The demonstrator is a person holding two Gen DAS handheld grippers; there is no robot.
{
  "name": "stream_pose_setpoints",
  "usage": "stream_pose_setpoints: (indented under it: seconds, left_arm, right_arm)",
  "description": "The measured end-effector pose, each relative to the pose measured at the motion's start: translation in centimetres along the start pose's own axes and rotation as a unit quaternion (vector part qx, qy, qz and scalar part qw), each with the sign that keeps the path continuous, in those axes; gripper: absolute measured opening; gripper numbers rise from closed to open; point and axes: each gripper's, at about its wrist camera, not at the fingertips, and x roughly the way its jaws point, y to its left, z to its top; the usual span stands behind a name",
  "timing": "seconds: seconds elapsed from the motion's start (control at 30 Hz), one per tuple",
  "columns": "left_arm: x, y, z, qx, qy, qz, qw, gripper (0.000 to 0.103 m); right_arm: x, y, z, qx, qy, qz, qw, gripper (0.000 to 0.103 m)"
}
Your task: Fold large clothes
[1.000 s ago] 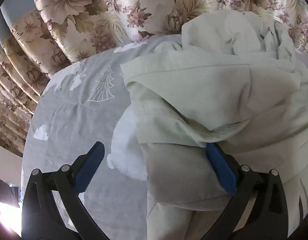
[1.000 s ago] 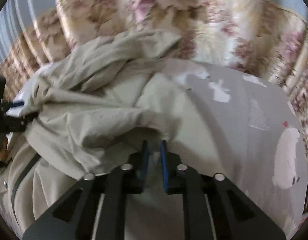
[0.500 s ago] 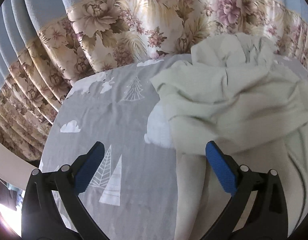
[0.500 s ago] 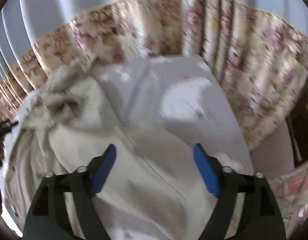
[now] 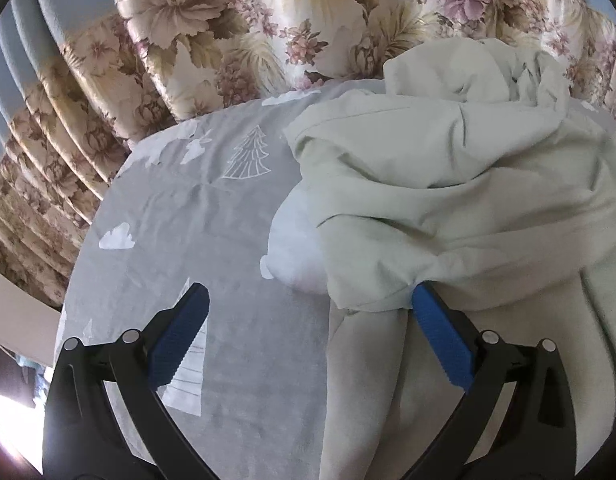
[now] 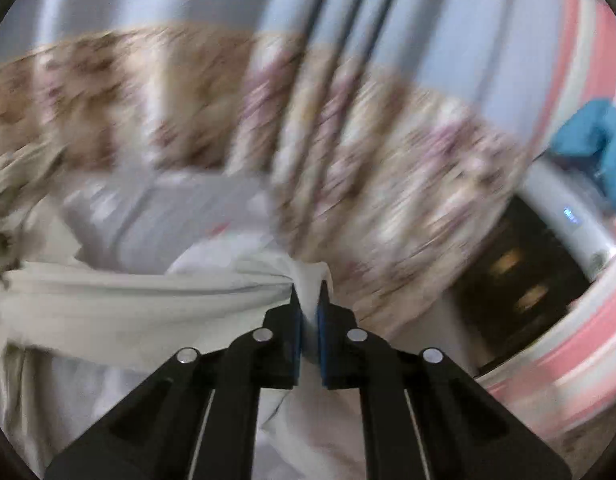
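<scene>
Pinching pale garment (image 6: 107, 300), right gripper (image 6: 309, 312)

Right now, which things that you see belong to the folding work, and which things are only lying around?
Belong to the job:
- pale green garment, bunched on the bed
- right tool, shut on a fold of the garment
- left tool, open beside the garment

Just there:
- grey printed bedsheet
- floral curtain
- blue cloth at the far right, blurred
</scene>
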Motion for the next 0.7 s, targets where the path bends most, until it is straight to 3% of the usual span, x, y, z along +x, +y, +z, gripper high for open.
stream_pose_setpoints:
  seconds: [0.07,0.13,0.2,0.27,0.3,0.4,0.5,0.57,0.63,0.7]
  left_arm:
    - [0.0,-0.3,-0.1,0.004,-0.002,0.007,1.0,0.1]
    - [0.2,-0.4,-0.2,0.006,-0.002,0.014,0.9999,0.1]
    - [0.3,-0.4,-0.4,0.009,-0.001,0.015,0.9999,0.1]
    - [0.3,-0.2,-0.4,0.014,0.003,0.013,0.9998,0.1]
    - [0.3,-0.1,-0.4,0.015,0.004,0.013,0.9998,0.1]
    - [0.0,0.1,-0.2,0.012,0.003,0.008,0.9999,0.1]
    - [-0.2,-0.1,0.0,0.01,0.0,0.006,0.9999,0.1]
    - [-0.1,-0.3,-0.1,0.011,0.0,0.003,0.9999,0.1]
    - [-0.1,-0.6,-0.1,0.011,0.002,-0.001,0.9999,0.1]
    - [-0.1,-0.8,0.0,0.013,0.004,-0.008,0.9999,0.1]
  right_arm:
    - [3.1,1.4,0.5,-0.033,0.039,-0.013,0.999,0.007]
    - [5.4,2.4,0.0,-0.038,0.061,0.019,0.997,0.008]
    - [7.4,1.8,-0.3,-0.01,0.106,0.06,0.993,0.028]
    - [6.8,-0.8,-0.3,0.058,0.099,0.111,0.987,0.076]
    - [6.2,-2.0,-0.4,0.091,0.099,0.13,0.982,0.086]
    - [5.3,-6.0,-1.1,0.196,0.09,0.188,0.958,0.089]
    - [5.7,-8.9,-4.1,0.287,0.103,0.18,0.935,0.089]
    - [7.9,-10.4,-7.4,0.363,0.147,0.185,0.902,0.09]
    - [10.8,-11.7,-12.5,0.477,0.194,0.207,0.832,0.09]
    - [13.2,-12.2,-17.5,0.595,0.226,0.227,0.737,0.09]
